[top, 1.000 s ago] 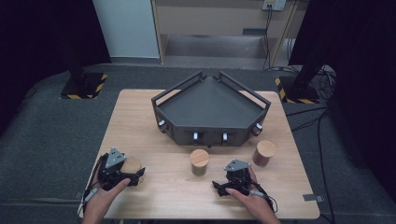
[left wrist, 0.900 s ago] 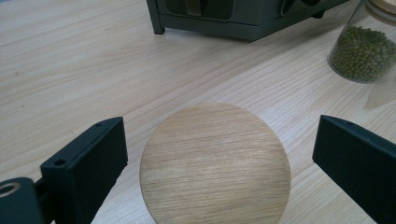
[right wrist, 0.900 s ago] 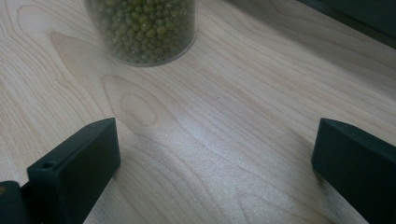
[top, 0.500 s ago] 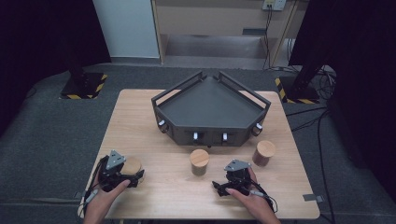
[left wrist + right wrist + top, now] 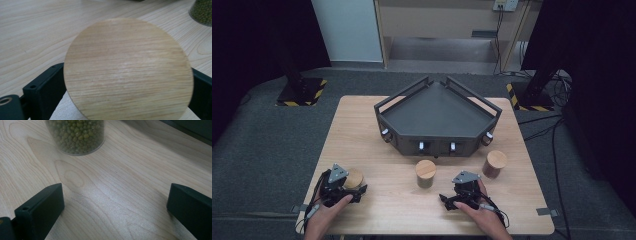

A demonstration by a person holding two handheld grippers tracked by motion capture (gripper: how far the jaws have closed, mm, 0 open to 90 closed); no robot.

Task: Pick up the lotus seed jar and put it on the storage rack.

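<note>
Progress looks early: three round jars with flat wooden lids stand on the pale wooden table point(image 5: 377, 125), and the dark grey wedge-shaped tray point(image 5: 437, 112) behind them holds nothing. The left gripper point(image 5: 346, 189) has its jaws on either side of the nearest wood-lidded jar point(image 5: 127, 70), at the table's near left edge; they have just been closing a little around it, and I cannot tell whether the pads press on the jar yet. The right gripper point(image 5: 115, 212) rests low over bare wood with its jaws spread wide and nothing between them, pointed towards the clear jar of green beans point(image 5: 76, 135) in the middle of the table. The third jar, brown with a wooden lid point(image 5: 494, 164), stands untouched at the right, near the tray's corner. Judging by this, gripping, lifting and moving all three jars is left to do.
</note>
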